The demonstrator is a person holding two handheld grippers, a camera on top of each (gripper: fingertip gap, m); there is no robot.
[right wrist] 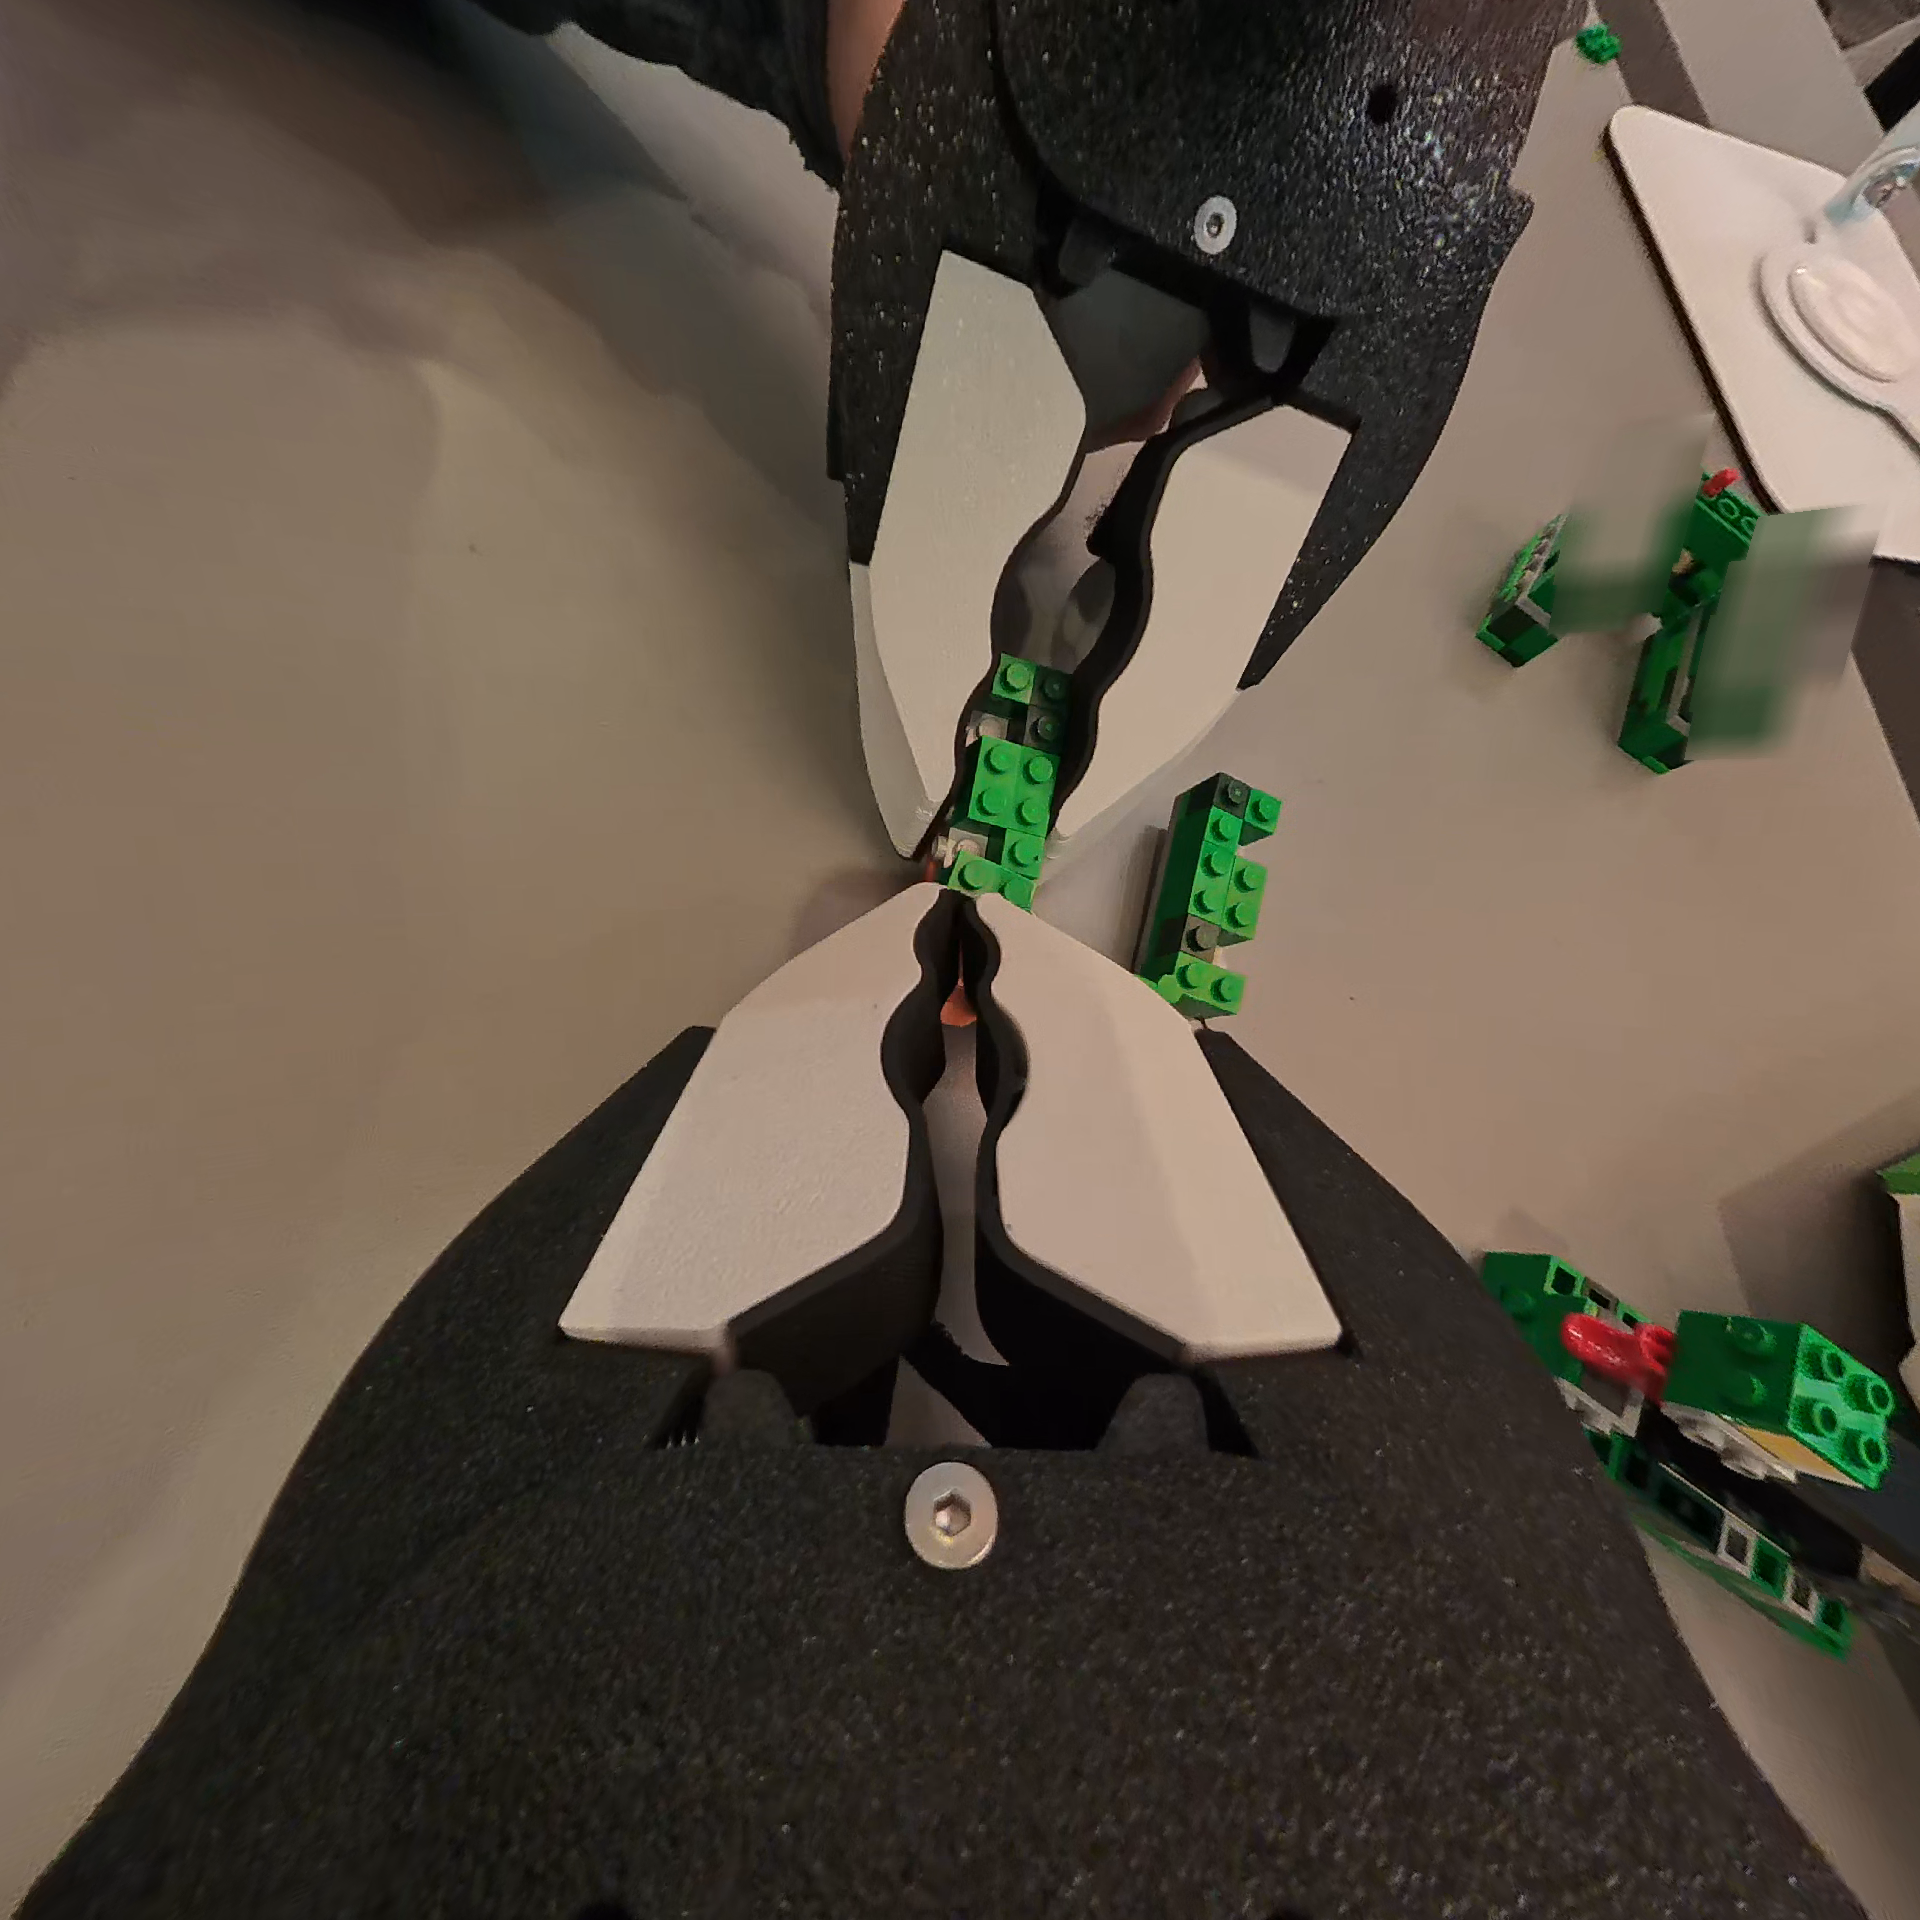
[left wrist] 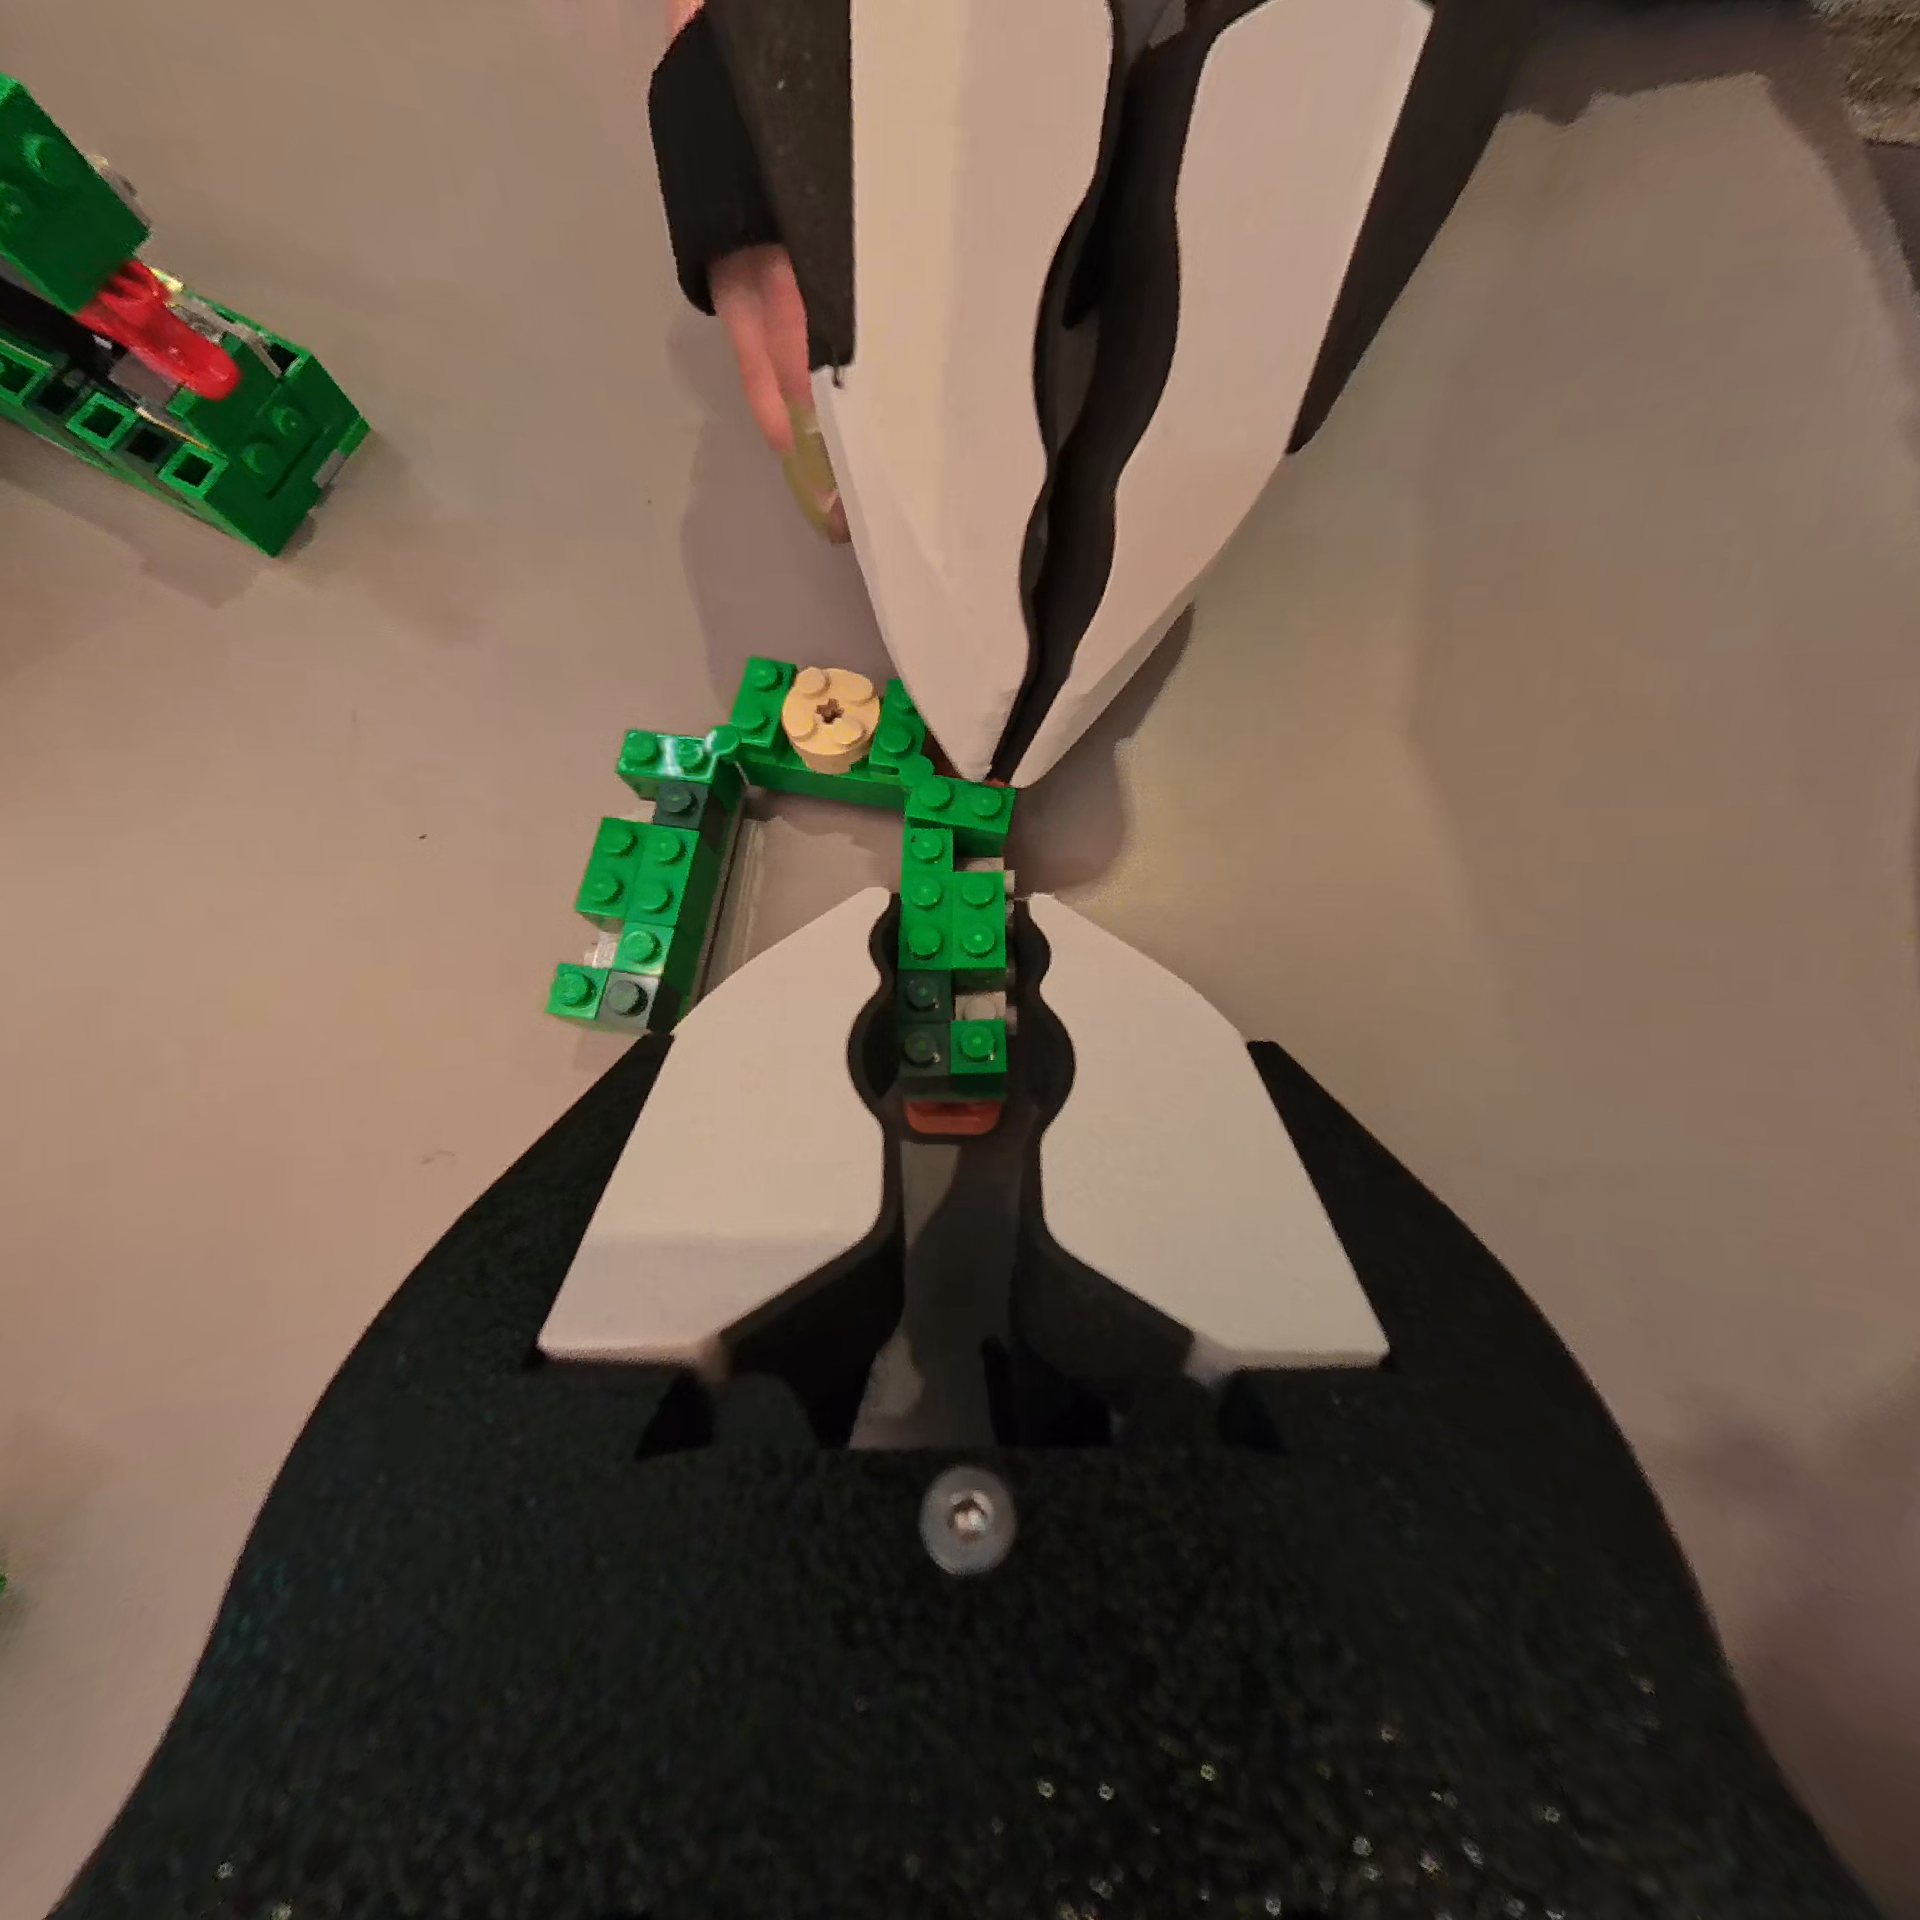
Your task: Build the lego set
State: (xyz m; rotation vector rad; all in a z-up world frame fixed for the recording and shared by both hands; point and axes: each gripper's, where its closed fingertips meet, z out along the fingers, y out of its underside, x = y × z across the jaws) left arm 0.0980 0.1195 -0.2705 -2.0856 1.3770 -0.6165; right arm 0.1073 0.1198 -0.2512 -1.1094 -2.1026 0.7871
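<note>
Green lego arch (left wrist: pixel 821 821): left tool (left wrist: pixel 951 914) clamps leg, right tool (left wrist: pixel 1003 774) pinches corner

Off to your far right, a pale mat (right wrist: pixel 1704 301) with rounded corners lies flat on the grey table (right wrist: pixel 364 727), its far end cut off by the frame edge. On that mat stands a clear glass (right wrist: pixel 1860 249); you see only its round foot and the lower part of its stem. Top right in your left wrist view, a grey furry patch (left wrist: pixel 1870 73) shows at the corner, too little to identify.
</note>
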